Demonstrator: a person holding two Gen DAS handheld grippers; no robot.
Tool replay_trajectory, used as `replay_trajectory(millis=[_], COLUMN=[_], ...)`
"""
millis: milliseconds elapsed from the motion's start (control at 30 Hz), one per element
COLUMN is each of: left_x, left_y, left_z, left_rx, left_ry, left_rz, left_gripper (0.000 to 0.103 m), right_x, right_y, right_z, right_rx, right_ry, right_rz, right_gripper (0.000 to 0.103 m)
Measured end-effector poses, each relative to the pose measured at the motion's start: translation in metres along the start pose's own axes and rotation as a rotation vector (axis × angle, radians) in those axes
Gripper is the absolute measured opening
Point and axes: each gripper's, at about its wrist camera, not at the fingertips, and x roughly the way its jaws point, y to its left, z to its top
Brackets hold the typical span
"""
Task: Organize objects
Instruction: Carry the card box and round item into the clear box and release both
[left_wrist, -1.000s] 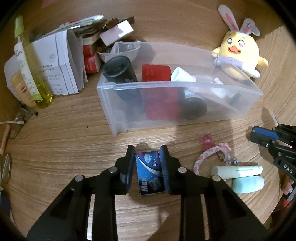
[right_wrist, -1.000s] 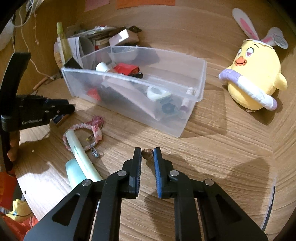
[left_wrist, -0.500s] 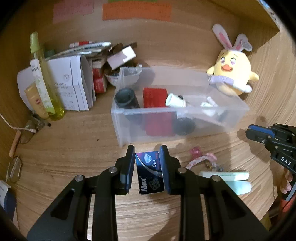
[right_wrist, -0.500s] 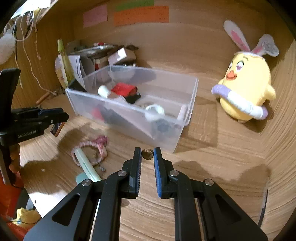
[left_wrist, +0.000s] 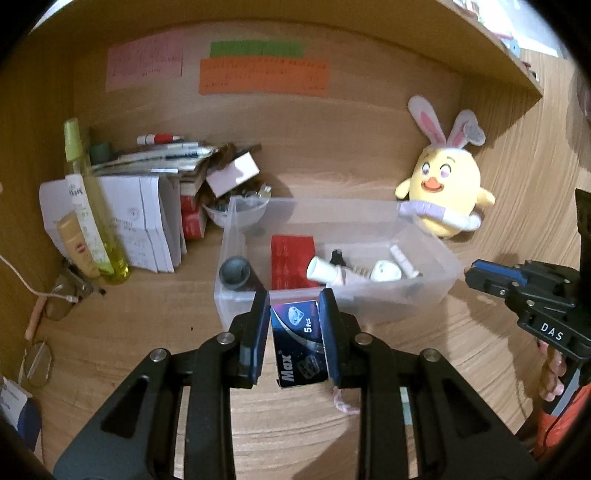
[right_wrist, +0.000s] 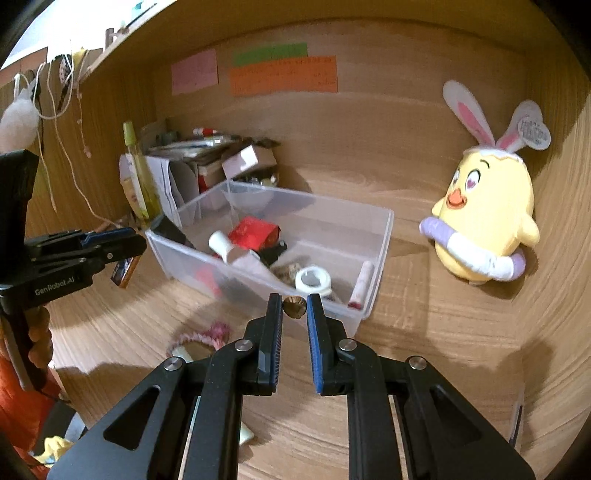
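1. We see the left gripper (left_wrist: 294, 308) raised above the wooden worktop (left_wrist: 122, 332), its jaws closed on a small dark blue box (left_wrist: 298, 341) marked "Max" and "5pcs"; the box sits upright between the pads, clear of the wood.
2. We see the right gripper (right_wrist: 294, 308) with its jaws nearly together, pinching a small brownish, ridged object (right_wrist: 294, 307) at the very tips. We cannot tell what that object is.
3. Just beyond both grippers stands a clear plastic bin (left_wrist: 439, 258) on the worktop. In it lie a red box (left_wrist: 290, 258), a dark round cap (left_wrist: 235, 271), a white tube (left_wrist: 321, 271) and a white roll (right_wrist: 313, 280), among other small items too jumbled to name.
4. A yellow chick plush with rabbit ears (left_wrist: 445, 192) stands just beside the bin's far right corner, against the back panel.
5. To the left of the bin we see a stack of papers and boxes (left_wrist: 147, 218), with a yellow-green spray bottle (left_wrist: 92, 218) upright in front of it.
6. A pink braided band (right_wrist: 201, 338) lies on the worktop near the front, left of the right gripper's jaws.
7. Coloured paper notes (left_wrist: 262, 75) are stuck on the back panel.
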Motion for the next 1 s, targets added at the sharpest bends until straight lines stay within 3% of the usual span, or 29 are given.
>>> replay_trajectory(millis=[300,533,1000], left_x=[-0.008,0.003,0.055], left_y=[0.001,0.004,0.006], left_z=[0.027,0.043,0.041], left_rx=[-0.019,-0.036,-0.051], left_ry=[-0.072,-0.076,0.011], left_rz=[-0.008,-0.009,0.007], left_gripper=[0.027,0.027,0.027], right_x=[-0.003,0.006,0.056], right_y=[0.000,-0.003,-0.009], right_z=[0.022,0.036,0.031], right_rx=[-0.005,0.002,0.033], right_ry=[-0.050,-0.056,0.051], right_rz=[-0.006,-0.006,0.002], right_gripper=[0.012,0.012,0.012])
